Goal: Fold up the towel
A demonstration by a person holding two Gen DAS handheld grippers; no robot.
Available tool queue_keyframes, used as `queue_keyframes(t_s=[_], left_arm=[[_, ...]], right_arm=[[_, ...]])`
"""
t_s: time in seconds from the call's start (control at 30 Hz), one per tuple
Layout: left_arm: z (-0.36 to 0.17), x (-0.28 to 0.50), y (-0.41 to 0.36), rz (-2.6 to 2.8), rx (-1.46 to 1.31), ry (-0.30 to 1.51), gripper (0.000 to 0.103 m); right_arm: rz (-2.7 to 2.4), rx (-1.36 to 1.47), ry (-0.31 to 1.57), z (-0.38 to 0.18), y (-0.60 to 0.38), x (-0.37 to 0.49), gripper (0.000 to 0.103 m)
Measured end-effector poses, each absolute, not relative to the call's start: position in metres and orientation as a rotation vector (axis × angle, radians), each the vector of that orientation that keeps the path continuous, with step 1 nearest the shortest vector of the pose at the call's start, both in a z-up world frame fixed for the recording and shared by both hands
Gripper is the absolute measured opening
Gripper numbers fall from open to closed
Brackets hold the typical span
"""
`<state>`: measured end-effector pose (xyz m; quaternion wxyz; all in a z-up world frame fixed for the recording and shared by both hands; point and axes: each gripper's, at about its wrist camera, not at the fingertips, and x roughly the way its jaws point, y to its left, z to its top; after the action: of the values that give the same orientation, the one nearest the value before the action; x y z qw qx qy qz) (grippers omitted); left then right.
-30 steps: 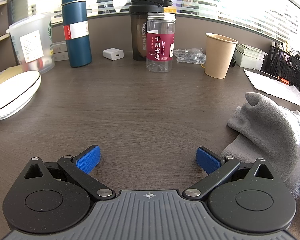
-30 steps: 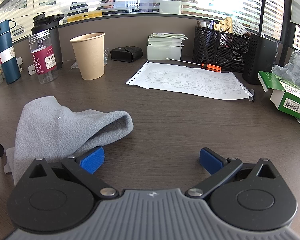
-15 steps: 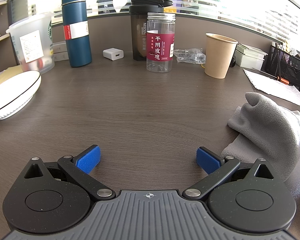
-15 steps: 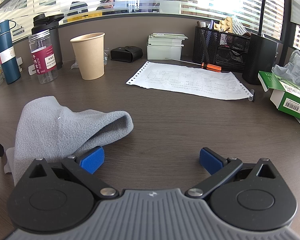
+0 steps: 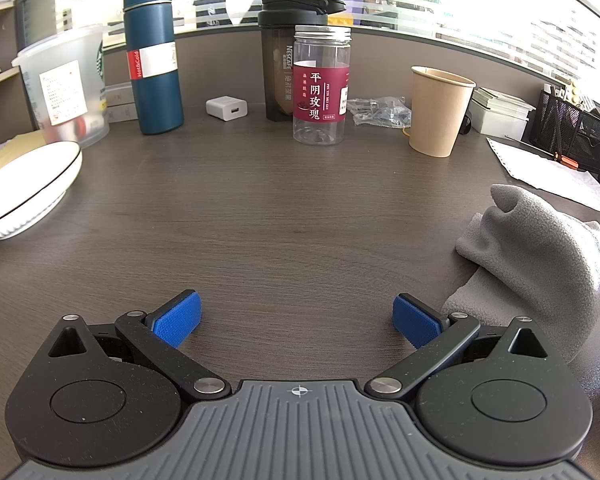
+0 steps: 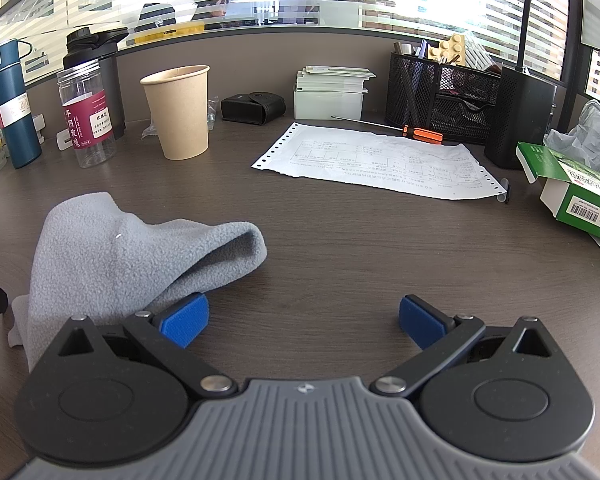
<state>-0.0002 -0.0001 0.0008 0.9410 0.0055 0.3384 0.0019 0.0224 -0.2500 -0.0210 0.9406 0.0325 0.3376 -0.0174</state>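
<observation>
A grey fleece towel (image 5: 540, 256) lies crumpled in a heap on the dark wooden desk (image 5: 280, 208), between the two grippers. In the left wrist view it is at the right edge, beside the right blue fingertip. In the right wrist view the towel (image 6: 116, 248) is at the lower left, touching the left blue fingertip. My left gripper (image 5: 296, 320) is open and empty over bare desk. My right gripper (image 6: 304, 320) is open and empty, just right of the towel.
At the back stand a blue flask (image 5: 152, 52), a clear jar with a red label (image 5: 320, 88), a black shaker (image 5: 284, 60) and a paper cup (image 5: 438, 112). A white plate (image 5: 24, 188) lies at left. A printed sheet (image 6: 380, 160), mesh organiser (image 6: 440, 92) and green box (image 6: 572, 192) lie right.
</observation>
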Motion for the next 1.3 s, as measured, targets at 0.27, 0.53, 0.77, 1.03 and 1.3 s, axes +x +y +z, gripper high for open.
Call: queue_keyframes(t_s=[0.27, 0.53, 0.77, 1.03, 1.3], left_arm=[[0.001, 0.000, 0.000, 0.004, 0.011, 0.691, 0.103], [0.000, 0.001, -0.001, 0.004, 0.011, 0.691, 0.103], [0.001, -0.001, 0.002, 0.002, 0.006, 0.689, 0.103], [0.006, -0.013, 0.027, -0.048, -0.136, 0.607, 0.103], [0.012, -0.023, 0.019, -0.115, -0.114, 0.516, 0.103]], right_arm=[[-0.036, 0.066, 0.689, -0.021, -0.250, 0.022, 0.103], [-0.035, 0.067, 0.689, -0.021, -0.249, 0.023, 0.103], [-0.031, 0.065, 0.689, -0.021, -0.250, 0.023, 0.103], [-0.047, 0.142, 0.636, -0.013, -0.264, 0.009, 0.103], [0.126, 0.120, 0.510, 0.024, -0.236, -0.024, 0.098]])
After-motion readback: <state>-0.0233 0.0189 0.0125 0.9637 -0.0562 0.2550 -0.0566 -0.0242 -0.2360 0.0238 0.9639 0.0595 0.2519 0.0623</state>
